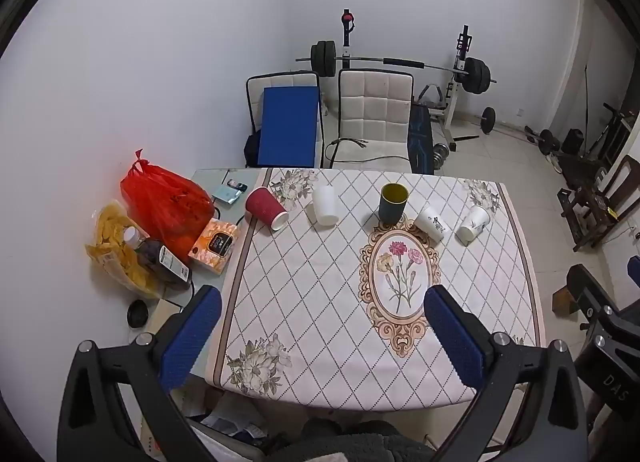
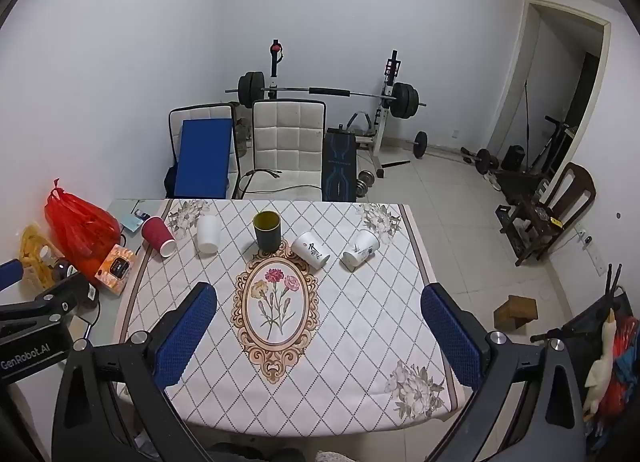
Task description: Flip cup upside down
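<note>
Several cups stand in a row at the far side of the table [image 1: 320, 302]. A dark cup with a yellow inside [image 1: 394, 202] [image 2: 267, 235] stands upright, mouth up. A red paper cup [image 1: 266, 208] [image 2: 158, 236], a plain white cup [image 1: 325, 206] [image 2: 209, 233] and two printed white cups [image 1: 430, 223] [image 1: 474, 224] [image 2: 310, 250] [image 2: 361, 247] stand mouth down. My left gripper [image 1: 322, 328] is open and empty above the near table edge. My right gripper [image 2: 318, 320] is open and empty, also near the front edge.
At the table's left edge are a red plastic bag [image 1: 166, 202], a bag of chips [image 1: 116, 250], a dark bottle [image 1: 162, 260] and an orange box [image 1: 214, 246]. Two white chairs [image 1: 374, 118] and a barbell rack [image 1: 400, 62] stand behind the table.
</note>
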A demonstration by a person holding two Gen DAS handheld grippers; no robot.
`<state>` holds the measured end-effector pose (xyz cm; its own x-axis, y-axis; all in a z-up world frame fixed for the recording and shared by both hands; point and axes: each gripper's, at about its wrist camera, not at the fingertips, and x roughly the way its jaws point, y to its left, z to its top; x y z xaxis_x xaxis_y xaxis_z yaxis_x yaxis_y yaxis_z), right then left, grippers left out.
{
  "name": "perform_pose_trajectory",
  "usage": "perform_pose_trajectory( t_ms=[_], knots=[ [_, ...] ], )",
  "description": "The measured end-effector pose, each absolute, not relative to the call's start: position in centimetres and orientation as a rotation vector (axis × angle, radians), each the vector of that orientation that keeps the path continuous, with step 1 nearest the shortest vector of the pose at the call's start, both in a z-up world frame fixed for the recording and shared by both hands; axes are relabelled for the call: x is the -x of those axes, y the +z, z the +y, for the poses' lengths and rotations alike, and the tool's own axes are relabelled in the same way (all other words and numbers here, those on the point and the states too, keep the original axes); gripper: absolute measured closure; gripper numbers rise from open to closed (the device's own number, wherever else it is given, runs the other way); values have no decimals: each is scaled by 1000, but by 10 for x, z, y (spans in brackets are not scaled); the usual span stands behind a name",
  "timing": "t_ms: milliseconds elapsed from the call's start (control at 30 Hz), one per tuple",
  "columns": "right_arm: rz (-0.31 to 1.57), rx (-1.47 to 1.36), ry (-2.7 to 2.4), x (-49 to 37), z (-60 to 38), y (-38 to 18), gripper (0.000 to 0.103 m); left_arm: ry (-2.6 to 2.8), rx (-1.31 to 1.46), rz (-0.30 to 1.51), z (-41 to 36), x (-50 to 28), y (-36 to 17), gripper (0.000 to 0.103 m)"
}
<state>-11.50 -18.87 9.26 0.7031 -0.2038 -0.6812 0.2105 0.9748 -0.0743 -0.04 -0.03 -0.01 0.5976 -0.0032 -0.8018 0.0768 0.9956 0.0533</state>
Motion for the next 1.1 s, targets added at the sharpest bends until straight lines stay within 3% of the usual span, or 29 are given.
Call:
perform_pose_trajectory(
  t_ms=[1100],
  knots=[
    [749, -8, -232, 116, -187, 95, 0, -51, -75, 925, -1, -9, 6, 0]
  ],
)
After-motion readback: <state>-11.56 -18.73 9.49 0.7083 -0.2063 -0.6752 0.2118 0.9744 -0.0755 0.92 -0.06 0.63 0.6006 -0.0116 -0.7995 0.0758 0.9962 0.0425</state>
